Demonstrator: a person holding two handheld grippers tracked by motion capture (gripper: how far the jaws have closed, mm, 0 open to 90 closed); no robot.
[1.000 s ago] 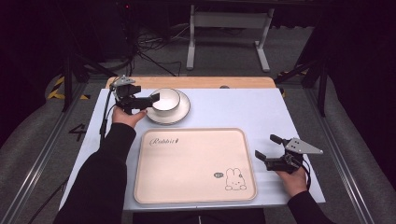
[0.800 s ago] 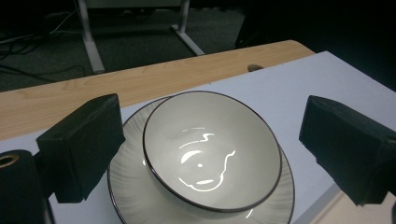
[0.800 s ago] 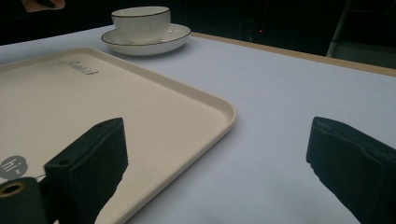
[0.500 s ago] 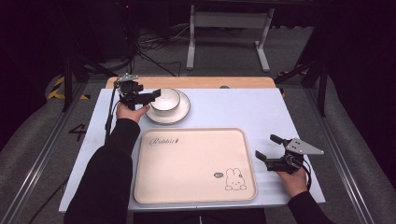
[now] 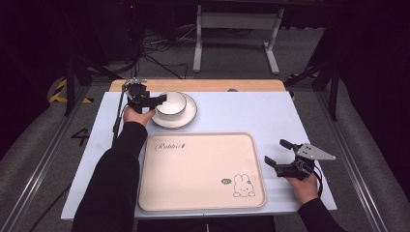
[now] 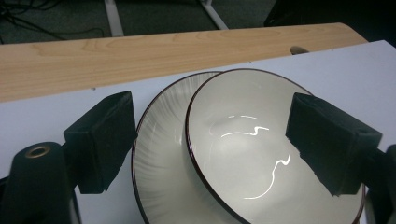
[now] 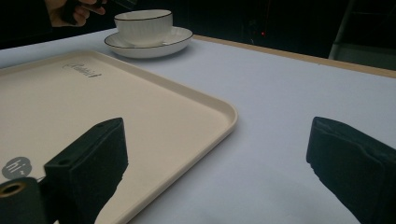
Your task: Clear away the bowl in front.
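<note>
The left gripper (image 5: pixel 159 100) hovered over a white bowl (image 5: pixel 170 103) on its saucer (image 5: pixel 187 116) at the table's far left, jaws spread either side of the near rim. The right gripper (image 5: pixel 279 152) rested open beside the tray (image 5: pixel 193 169).

Between the left gripper's (image 6: pixel 205 154) spread jaws sits the bowl (image 6: pixel 261 154) on its saucer (image 6: pixel 159 163); bare counter (image 5: pixel 241 111) lies beyond. Between the right gripper's (image 7: pixel 224 172) jaws, the tray (image 7: pixel 140 116) corner intrudes; counter beyond is open.
</note>
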